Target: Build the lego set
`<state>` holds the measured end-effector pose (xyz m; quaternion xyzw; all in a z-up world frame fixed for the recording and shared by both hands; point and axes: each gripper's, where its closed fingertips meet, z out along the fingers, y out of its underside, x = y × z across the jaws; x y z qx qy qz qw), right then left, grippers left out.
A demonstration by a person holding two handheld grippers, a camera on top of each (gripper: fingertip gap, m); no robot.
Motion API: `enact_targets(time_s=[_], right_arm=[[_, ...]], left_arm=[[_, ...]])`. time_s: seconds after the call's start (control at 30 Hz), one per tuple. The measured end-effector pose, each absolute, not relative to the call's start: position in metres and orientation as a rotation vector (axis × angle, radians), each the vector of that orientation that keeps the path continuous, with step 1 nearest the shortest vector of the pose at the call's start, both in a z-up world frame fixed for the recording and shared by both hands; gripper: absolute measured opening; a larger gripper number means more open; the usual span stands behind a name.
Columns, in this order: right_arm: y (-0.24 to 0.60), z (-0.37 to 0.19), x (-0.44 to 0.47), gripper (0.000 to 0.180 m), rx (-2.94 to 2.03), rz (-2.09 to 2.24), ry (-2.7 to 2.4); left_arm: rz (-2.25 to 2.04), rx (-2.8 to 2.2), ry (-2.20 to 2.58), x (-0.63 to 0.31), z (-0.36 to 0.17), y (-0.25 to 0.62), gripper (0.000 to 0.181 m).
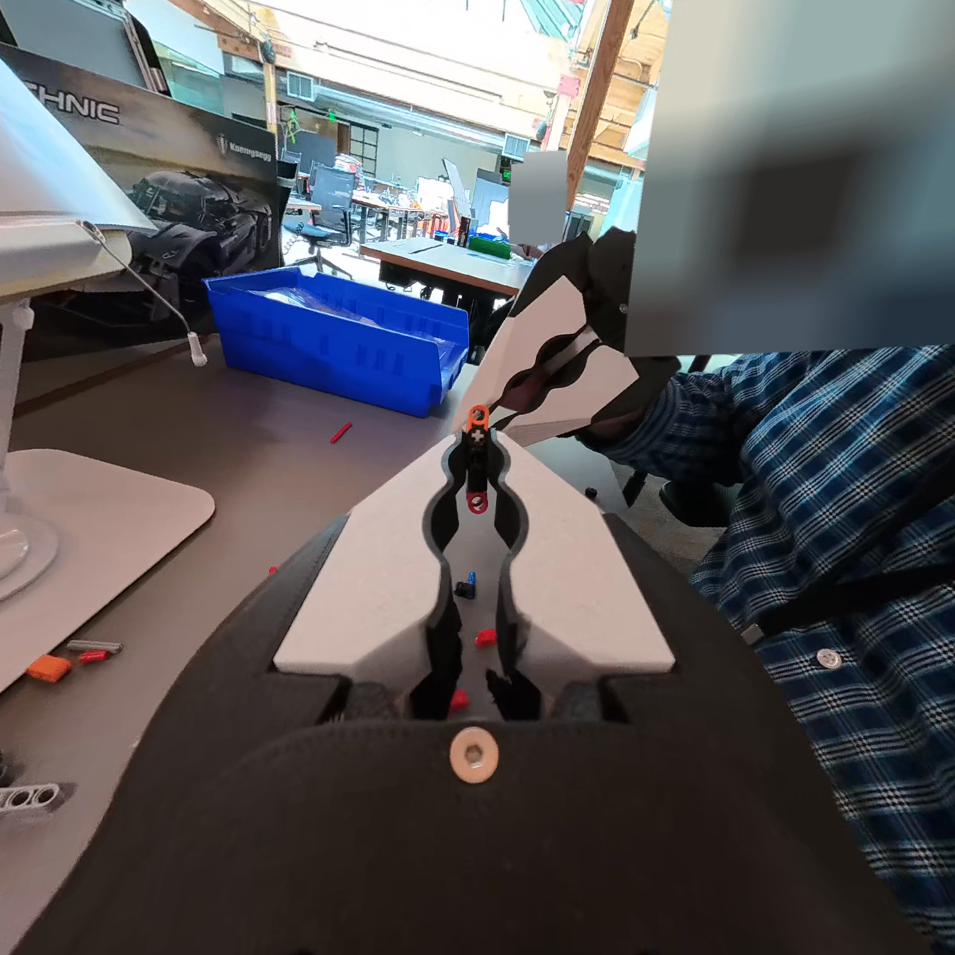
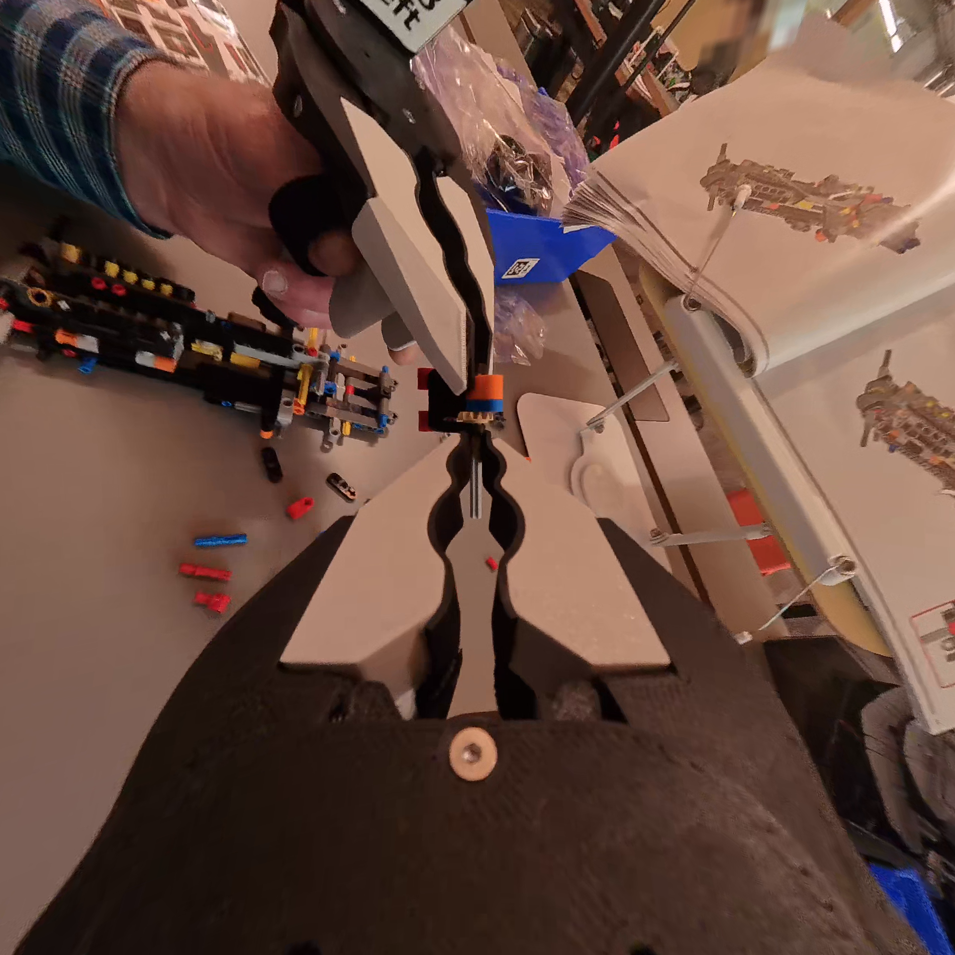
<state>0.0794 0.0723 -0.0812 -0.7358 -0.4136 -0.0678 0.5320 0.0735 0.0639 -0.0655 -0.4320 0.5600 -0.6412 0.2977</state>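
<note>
The table (image 1: 155,413) is dark in the left wrist view and washed pale in the right wrist view; both views cut it off at the edges. An open manual (image 2: 806,217) sits on a white stand (image 1: 77,542), running out of view at the right. A black box (image 1: 170,191) stands behind a blue bin (image 1: 336,341); what the bin holds is hard to make out under clear plastic. The person's plaid sleeve (image 1: 827,517) fills the right of the left wrist view, under a blurred patch.

The long black chassis (image 2: 155,330) lies on the table at left in the right wrist view, its far end cut off by the frame. Loose parts lie near it: a blue pin (image 2: 220,541), red pins (image 2: 205,571) and a grey beam (image 1: 26,798), the last blurred.

The left tongs (image 1: 478,439) are pressed nearly together, pinching a small sub-assembly (image 1: 478,460): a black piece with an orange end above and a red end below. In the right wrist view its middle is partly hidden behind the finger (image 2: 408,289); a hand (image 2: 206,170) holds those tongs.

The right tongs (image 2: 476,444) are likewise squeezed narrow, gripping a thin grey axle (image 2: 476,488) whose far end meets the sub-assembly at a tan gear (image 2: 473,417). Whether the axle is seated cannot be told.
</note>
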Motion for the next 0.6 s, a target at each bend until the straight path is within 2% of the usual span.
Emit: enact_targets(time_s=[0.2, 0.27, 0.4, 0.43, 0.6], right_arm=[[0.071, -0.073, 0.077, 0.009, -1.750, 0.016, -0.913], [0.071, -0.073, 0.078, 0.017, -1.752, 0.009, -0.903], [0.070, -0.077, 0.076, 0.010, -1.764, 0.024, -0.919], [0.068, -0.077, 0.074, 0.003, -1.760, 0.022, -0.940], [0.066, -0.084, 0.072, 0.001, -1.777, -0.050, -1.058]], left_arm=[[-1.778, -1.158, 1.455, 0.072, -0.062, 0.067, 0.005], [-1.798, -1.150, 1.444, 0.071, -0.060, 0.068, 0.005], [-1.779, -1.133, 1.461, 0.072, -0.061, 0.063, 0.005], [-1.777, -1.129, 1.461, 0.071, -0.060, 0.063, 0.005], [-1.720, -1.105, 1.524, 0.071, -0.065, 0.059, 0.005]])
